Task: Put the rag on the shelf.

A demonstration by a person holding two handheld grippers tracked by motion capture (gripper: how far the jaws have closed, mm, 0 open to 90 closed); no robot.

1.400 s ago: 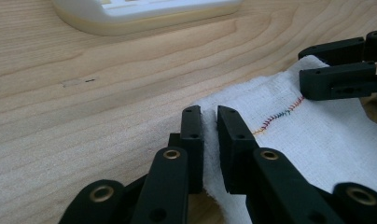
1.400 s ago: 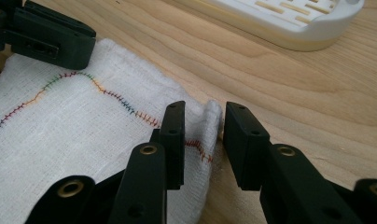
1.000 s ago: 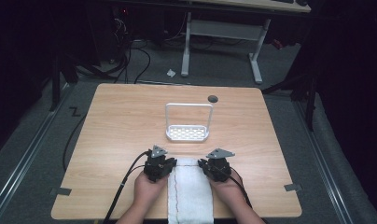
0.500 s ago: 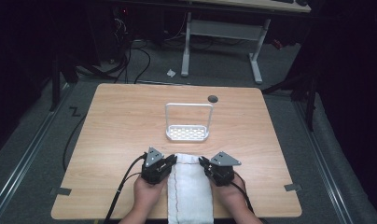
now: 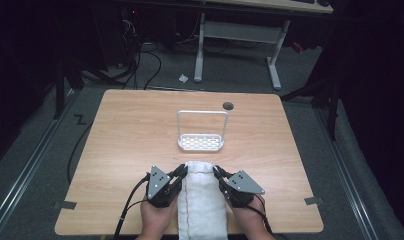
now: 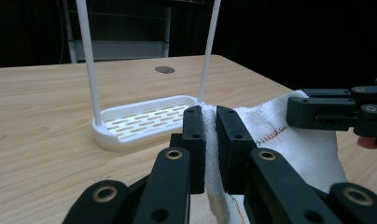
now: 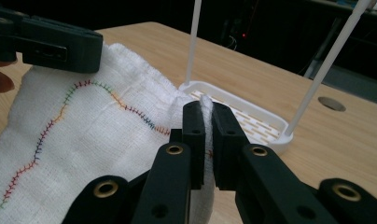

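While I hold a white towel point(image 5: 202, 200) flat at the bench's point(image 5: 120, 135) near edge, my left gripper point(image 5: 182, 171) and right gripper point(image 5: 217, 172) pinch its two far corners, just short of a white wire rack point(image 5: 201, 142). Left gripper view: jaws clamp soft, limp cloth point(image 6: 270, 135). Right gripper view: jaws grip the hem beside coloured stitching point(image 7: 107, 98). Light fabric sags; corners are best. Since half a second ago, both grippers have crept toward the rack.

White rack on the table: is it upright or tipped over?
Upright: the white rack sits flat on its slotted base, its hoop rising straight up.
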